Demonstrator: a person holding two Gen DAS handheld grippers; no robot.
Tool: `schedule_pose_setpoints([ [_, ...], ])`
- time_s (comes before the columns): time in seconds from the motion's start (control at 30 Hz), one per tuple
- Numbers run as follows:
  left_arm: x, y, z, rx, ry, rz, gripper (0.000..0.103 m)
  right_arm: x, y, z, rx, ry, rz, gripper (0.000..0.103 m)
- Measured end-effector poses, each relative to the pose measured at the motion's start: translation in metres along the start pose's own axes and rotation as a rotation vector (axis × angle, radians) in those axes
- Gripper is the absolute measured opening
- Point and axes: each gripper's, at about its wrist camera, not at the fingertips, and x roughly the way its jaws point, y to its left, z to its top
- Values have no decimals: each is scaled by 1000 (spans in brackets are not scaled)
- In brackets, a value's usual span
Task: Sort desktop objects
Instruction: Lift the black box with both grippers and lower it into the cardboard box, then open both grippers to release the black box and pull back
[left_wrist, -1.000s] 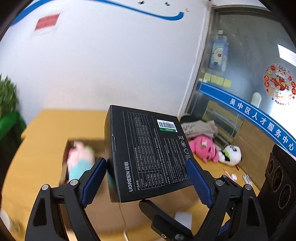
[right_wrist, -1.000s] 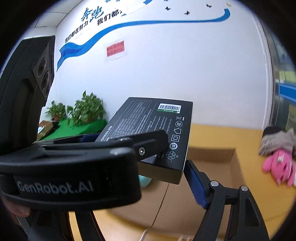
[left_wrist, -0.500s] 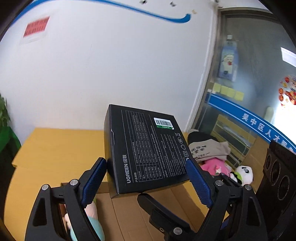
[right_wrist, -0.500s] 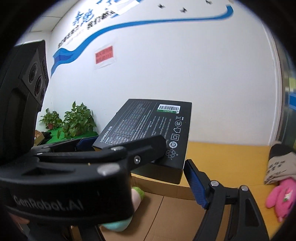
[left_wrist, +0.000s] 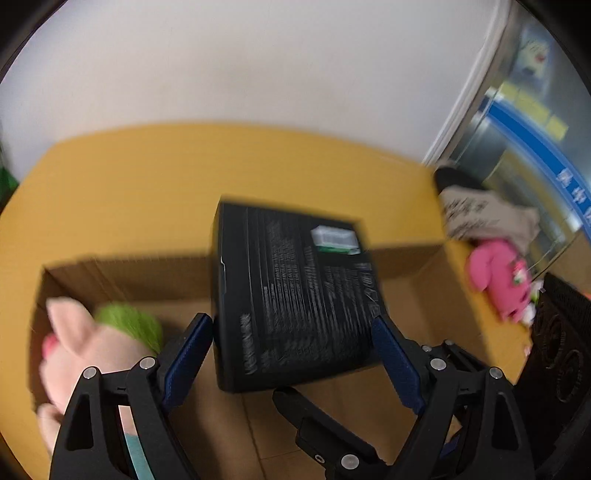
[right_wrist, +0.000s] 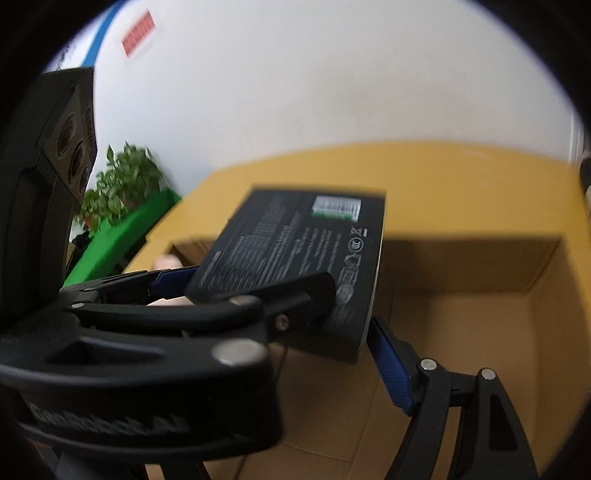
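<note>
Left wrist view: The left gripper (left_wrist: 291, 354) points steeply down over an open cardboard box (left_wrist: 122, 269) standing on a yellow desk (left_wrist: 184, 177). Its blue pads (left_wrist: 188, 354) press on opposite side faces of a black retail package (left_wrist: 295, 295), label side up, so the jaws stand wide but pinch the package. The package hangs above the box interior, not yet set down. A pink plush pig (left_wrist: 85, 350) with a green part already lies at the left end of the box. A pink plush toy (left_wrist: 495, 273) and a folded grey garment (left_wrist: 484, 214) remain on the desk to the right of the box. Judgement: sorting is partly done; one item is stowed, one is in transit, and at least two remain.

Right wrist view: The right gripper (right_wrist: 284, 332) also points downward, holding the same black retail package (right_wrist: 295, 243) by its near end. One finger lies across the printed face; the other blue pad (right_wrist: 388, 358) meets the lower edge. The jaws pinch the package. The cardboard box (right_wrist: 480, 273) opens below and to the right.
</note>
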Motion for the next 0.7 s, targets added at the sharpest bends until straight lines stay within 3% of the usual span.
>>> schedule_pose_setpoints([
  [0.13, 29, 13, -11, -70, 119, 0, 91, 23, -5, -7, 2, 79, -29, 72],
  [0.23, 30, 4, -23, 3, 112, 75, 92, 31, -7, -11, 2, 117, -31, 67],
  [0.37, 27, 0, -27, -14, 131, 88, 92, 29, -10, -25, -3, 137, -28, 67],
  [0.53, 8, 2, -30, -56, 119, 55, 92, 6, -13, -26, -4, 126, -44, 68],
  [0.7, -51, 3, -39, -115, 16, 49, 93, -52, -10, -27, -17, 65, -90, 75],
])
